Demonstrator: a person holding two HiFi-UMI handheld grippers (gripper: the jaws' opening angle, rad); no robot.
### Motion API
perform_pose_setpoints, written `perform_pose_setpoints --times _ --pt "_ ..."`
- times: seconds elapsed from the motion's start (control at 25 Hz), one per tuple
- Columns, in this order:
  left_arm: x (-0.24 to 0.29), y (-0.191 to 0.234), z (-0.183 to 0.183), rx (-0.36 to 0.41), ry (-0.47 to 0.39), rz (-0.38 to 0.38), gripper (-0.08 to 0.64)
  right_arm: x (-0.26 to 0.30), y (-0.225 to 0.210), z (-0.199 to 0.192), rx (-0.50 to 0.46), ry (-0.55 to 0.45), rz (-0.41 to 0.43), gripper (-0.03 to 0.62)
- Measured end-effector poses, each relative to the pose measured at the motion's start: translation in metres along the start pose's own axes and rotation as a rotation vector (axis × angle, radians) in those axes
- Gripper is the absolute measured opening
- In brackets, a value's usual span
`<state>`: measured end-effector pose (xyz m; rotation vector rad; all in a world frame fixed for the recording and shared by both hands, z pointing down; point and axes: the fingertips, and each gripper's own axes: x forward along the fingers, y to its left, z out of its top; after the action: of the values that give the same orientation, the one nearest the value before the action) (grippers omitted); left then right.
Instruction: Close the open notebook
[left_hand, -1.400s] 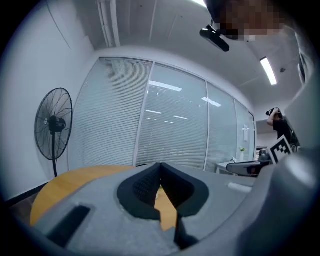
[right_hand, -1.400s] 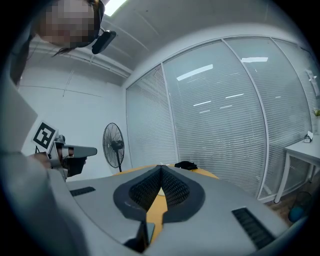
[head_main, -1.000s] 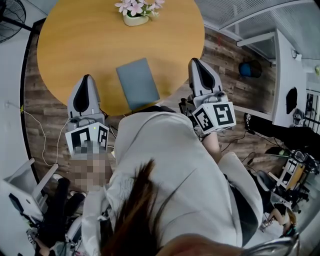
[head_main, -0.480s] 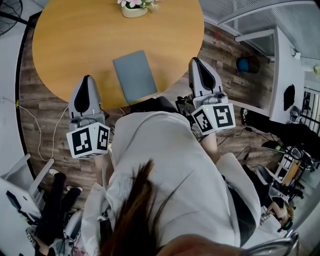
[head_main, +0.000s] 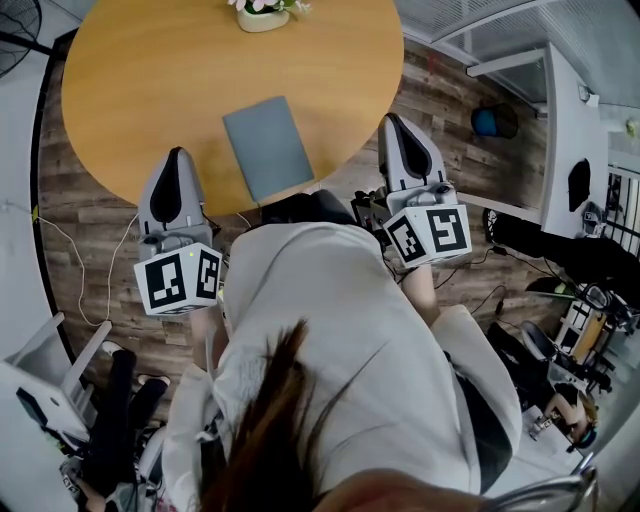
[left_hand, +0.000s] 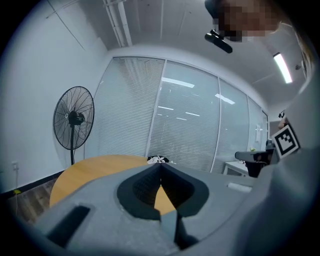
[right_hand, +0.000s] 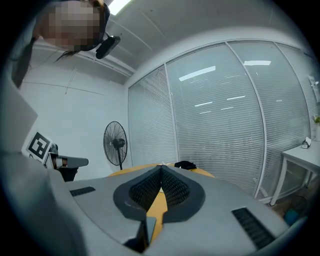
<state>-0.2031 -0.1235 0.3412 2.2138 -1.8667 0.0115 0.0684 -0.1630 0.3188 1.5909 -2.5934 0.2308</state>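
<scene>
Head view, notebook: the grey-blue notebook (head_main: 267, 148) lies flat on the round wooden tabletop (head_main: 150, 80), near its front edge, with the cover up. It looks already closed.
Head view, left hand-held gripper (head_main: 177, 157): it is at the front edge of the tabletop, to the left of the notebook and apart from it.
Head view, right hand-held gripper (head_main: 392, 122): it is beside the tabletop edge, to the right of the notebook, and does not touch it.
Head view, far side: a flower pot (head_main: 262, 12) stands well apart from the notebook.
Left gripper view, jaws: the tips meet and nothing is between them. Only a piece of the tabletop shows through the gap lower down.
Left gripper view, room: a standing fan (left_hand: 73, 120) and window blinds (left_hand: 185, 120) are behind the tabletop.
Right gripper view, jaws: they are also pressed together and empty.
Step in hand: I judge that the closing is finished, because no page is visible.
Next move: probably nothing more than keeping both tools away from the cover.
Only in the head view: the notebook itself, which neither gripper view shows.
Only in the gripper views: how the jaws stand, and the blinds.
</scene>
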Motion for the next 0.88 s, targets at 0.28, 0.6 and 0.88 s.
perform_pose_setpoints --times 0.28,0.6,0.88 --pt "0.0026 -0.0004 -0.0021 -0.004 0.0 -0.013 0.016 -0.0001 0.0012 -0.0022 -0.003 0.001 -0.008 0.002" --pt "0.0042 -0.0002 -0.0049 -0.006 0.008 -0.029 0.017 0.002 0.0054 -0.0033 -0.007 0.005 -0.009 0.002" --pt "0.005 -0.0047 -0.005 -0.01 0.009 -0.043 0.017 0.0043 0.0084 -0.0036 -0.005 0.014 0.003 0.002"
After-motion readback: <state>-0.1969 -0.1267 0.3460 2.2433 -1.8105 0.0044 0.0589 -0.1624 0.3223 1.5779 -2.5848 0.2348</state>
